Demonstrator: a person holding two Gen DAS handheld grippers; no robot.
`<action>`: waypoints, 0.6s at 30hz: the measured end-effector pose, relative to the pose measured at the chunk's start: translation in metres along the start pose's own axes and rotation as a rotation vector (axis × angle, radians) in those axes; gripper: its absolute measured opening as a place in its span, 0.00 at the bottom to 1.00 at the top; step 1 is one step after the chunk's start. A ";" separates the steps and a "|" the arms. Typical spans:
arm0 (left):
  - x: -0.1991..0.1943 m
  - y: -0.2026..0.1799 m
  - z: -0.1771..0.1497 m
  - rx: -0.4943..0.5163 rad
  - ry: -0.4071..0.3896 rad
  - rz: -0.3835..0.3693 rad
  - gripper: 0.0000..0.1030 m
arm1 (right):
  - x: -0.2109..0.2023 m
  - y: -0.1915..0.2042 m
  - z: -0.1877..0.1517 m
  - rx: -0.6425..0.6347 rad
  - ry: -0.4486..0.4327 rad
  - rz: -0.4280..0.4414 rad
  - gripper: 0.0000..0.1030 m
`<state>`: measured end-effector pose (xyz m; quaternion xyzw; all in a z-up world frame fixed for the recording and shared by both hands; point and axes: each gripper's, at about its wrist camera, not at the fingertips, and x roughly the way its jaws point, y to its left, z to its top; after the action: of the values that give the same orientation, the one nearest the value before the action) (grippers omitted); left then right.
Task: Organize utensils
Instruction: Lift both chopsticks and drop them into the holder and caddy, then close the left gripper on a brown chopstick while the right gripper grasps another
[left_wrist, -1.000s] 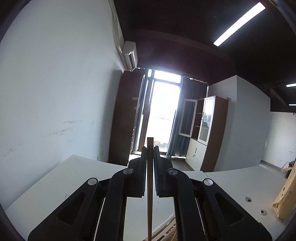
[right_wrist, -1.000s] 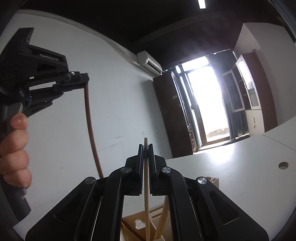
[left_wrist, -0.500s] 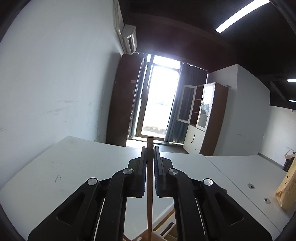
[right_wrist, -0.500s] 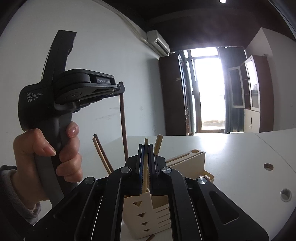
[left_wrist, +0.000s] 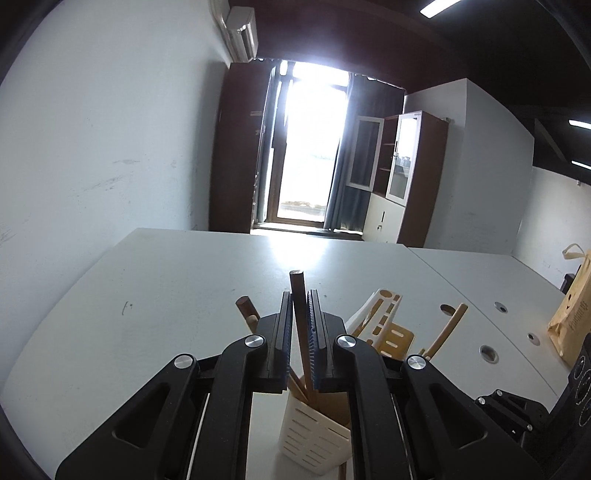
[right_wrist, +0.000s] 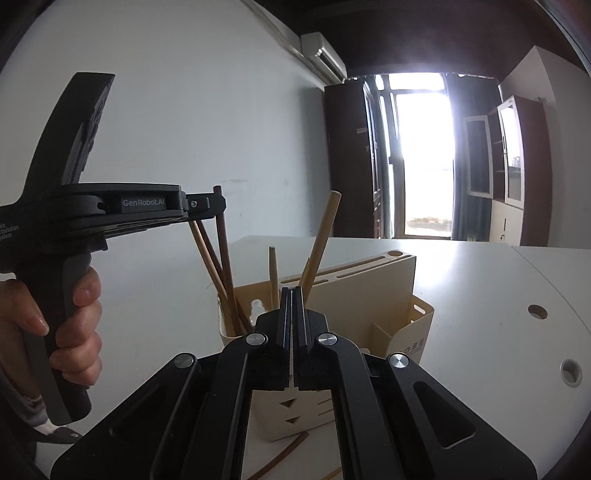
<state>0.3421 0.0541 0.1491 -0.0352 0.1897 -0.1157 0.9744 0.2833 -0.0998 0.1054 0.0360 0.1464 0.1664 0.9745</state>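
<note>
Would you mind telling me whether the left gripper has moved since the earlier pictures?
Yes: the left gripper has come down toward the cream utensil holder, judged against the white wall.

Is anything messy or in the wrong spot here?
Yes. One brown chopstick lies flat on the table in front of the cream holder, outside it. The rest stand inside, leaning different ways. The left gripper grips a dark chopstick that reaches down into the holder.

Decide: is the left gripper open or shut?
Shut: the left gripper clamps a dark chopstick over the holder.
</note>
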 end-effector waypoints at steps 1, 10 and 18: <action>-0.005 0.003 -0.003 0.007 -0.007 0.002 0.08 | -0.001 0.000 -0.002 0.000 0.010 0.003 0.02; -0.015 0.027 -0.037 0.020 0.112 -0.044 0.07 | -0.010 0.008 -0.020 -0.019 0.076 0.023 0.02; -0.035 0.040 -0.095 0.086 0.162 -0.004 0.39 | -0.024 0.007 -0.041 -0.044 0.108 0.006 0.02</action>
<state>0.2836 0.0988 0.0693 0.0156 0.2627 -0.1281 0.9562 0.2475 -0.1001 0.0734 0.0060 0.1950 0.1741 0.9652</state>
